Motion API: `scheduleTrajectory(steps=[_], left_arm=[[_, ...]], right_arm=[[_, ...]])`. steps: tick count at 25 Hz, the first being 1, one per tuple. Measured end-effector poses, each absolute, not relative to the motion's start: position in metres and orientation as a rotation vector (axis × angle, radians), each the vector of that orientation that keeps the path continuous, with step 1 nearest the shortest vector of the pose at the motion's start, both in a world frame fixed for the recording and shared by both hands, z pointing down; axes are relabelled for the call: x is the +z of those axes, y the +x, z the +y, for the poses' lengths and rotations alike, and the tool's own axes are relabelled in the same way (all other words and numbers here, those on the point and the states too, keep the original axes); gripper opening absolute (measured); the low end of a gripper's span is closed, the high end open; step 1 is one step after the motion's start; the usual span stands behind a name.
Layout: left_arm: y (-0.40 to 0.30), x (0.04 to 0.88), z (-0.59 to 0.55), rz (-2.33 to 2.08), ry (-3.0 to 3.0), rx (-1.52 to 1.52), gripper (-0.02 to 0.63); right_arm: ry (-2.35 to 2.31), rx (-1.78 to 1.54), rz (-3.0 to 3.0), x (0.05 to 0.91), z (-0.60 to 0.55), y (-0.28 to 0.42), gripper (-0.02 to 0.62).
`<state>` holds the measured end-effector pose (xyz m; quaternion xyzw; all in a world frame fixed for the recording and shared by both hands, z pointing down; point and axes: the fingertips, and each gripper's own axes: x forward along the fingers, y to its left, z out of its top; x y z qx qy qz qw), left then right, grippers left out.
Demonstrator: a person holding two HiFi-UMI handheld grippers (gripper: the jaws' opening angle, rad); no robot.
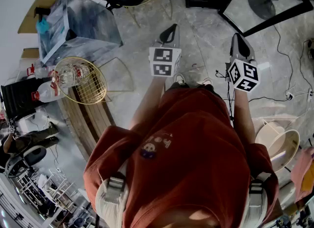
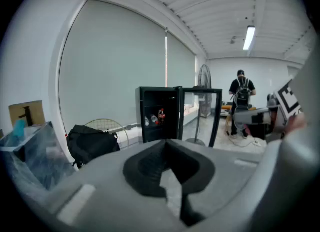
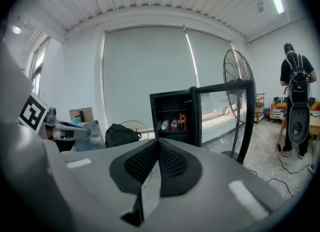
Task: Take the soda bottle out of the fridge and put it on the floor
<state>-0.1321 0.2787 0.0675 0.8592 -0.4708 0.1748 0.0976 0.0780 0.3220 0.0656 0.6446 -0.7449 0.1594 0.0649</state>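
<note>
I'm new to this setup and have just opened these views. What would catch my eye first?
The black fridge ahead, its glass door swung open to the right, with the dark soda bottle upright on a shelf inside. Nearer, the left tool and right tool are held out over the marble floor, jaws together, gripping nothing. A person in a red shirt fills the bottom of the head view.
</note>
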Motion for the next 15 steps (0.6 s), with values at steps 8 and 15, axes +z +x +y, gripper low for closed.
scheduleTrajectory(steps=[8,15], left_arm=[[-0.146,0.069,0.284,-1.383,2.547,0.525,0.0],[-0.171,0.071,0.282,-1.372,2.536,0.503,0.0]], right_arm=[[1.96,0.478,-2.236,0.066,0.325,0.07,0.002],[1.975,0.507,-2.231,0.069,0.323,0.045,0.0]])
